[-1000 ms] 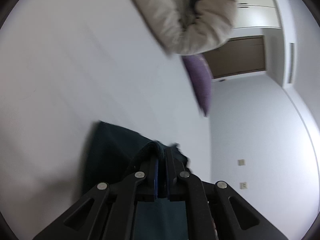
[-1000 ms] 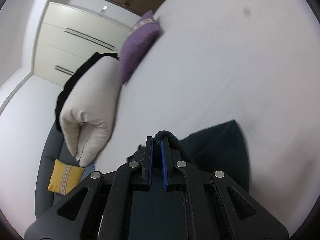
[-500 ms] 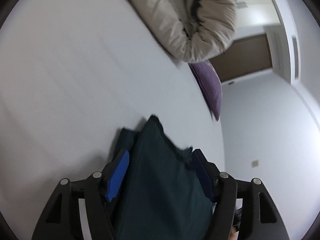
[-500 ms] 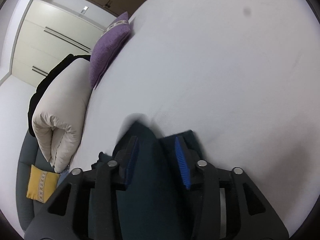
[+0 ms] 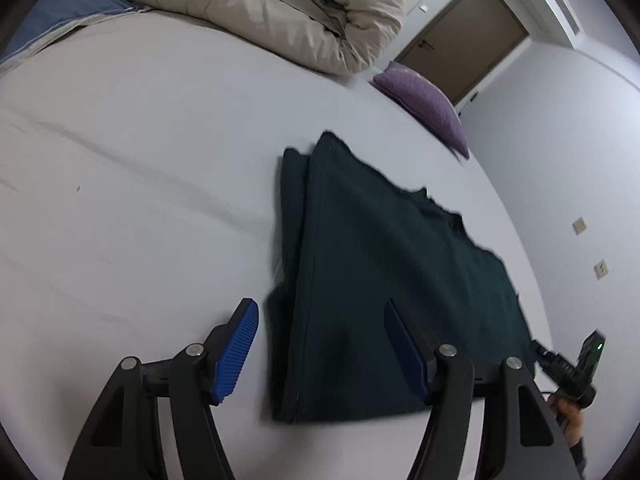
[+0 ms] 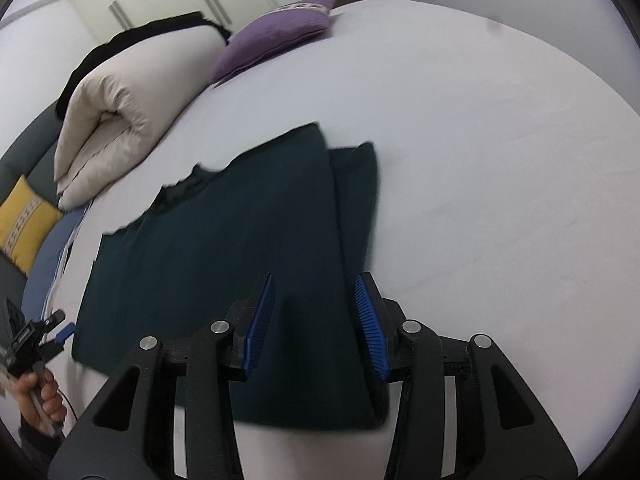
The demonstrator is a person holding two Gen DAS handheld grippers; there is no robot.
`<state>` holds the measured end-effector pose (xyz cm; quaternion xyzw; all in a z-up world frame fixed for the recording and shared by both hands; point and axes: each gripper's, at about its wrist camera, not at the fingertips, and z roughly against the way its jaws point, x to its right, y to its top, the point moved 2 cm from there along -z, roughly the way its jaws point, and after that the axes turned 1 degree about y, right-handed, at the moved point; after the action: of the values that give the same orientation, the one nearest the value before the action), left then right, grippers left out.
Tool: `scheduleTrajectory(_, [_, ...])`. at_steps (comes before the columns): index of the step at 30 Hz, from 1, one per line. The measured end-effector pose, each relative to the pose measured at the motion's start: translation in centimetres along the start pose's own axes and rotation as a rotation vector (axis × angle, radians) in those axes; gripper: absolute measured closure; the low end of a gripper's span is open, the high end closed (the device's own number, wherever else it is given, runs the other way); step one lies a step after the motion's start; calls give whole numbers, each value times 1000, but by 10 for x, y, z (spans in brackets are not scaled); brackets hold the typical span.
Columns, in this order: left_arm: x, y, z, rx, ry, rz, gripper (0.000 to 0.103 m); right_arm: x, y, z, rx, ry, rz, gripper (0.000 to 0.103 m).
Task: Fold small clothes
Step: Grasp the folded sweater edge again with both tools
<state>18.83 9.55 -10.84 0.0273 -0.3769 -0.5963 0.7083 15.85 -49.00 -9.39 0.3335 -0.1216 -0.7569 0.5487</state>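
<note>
Black linkage tool [image 5: 320,340] — ribbed blue pads [image 5: 236,350], silver screws.

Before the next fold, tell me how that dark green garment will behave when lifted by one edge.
The dark green garment will probably droop and sag: it lies flat on the white bed sheet, following its surface. Its stacked layers, visible along one side edge, may slide apart and unfold. It looks light, likely an easy pinch for either open gripper.
</note>
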Motion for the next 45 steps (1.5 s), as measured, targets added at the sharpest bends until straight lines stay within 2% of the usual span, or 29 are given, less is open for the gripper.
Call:
scheduleTrajectory(2, [2, -5, -3, -6, 10, -18, 48, -2, -12, 8, -5, -21, 32, 62])
scheduleTrajectory(9, [-2, -14, -11, -5, 47, -35, 68, 4, -38, 28, -7, -31, 36, 62])
scheduleTrajectory(11, [0, -13, -11, 2, 58, -44, 78, 5, -39, 28, -13, -50, 50, 62])
scheduleTrajectory(16, [7, -15, -15, 0, 92, -94, 89, 8, -42, 36, 15, -86, 53, 62])
scheduleTrajectory(18, [7, -14, -15, -1, 93, -91, 90, 6, -43, 36, 4, -81, 67, 62])
scheduleTrajectory(22, [9, -14, -12, 4, 97, -106, 93, -4, -48, 34, -2, -127, 142, 73])
scheduleTrajectory(24, [10, -14, -12, 5, 97, -107, 93, -5, -48, 39, 13, -128, 142, 85])
scheduleTrajectory(27, [10, -14, -12, 7, 95, -108, 94, -3, -47, 44, 28, -140, 140, 96])
scheduleTrajectory(36, [15, -16, -1, 14, 88, -133, 95, -6, -51, 65, 75, -141, 133, 98])
scheduleTrajectory(45, [8, -29, 3, 3, 93, -135, 95, 9, -66, 60, 44, -130, 93, 98])
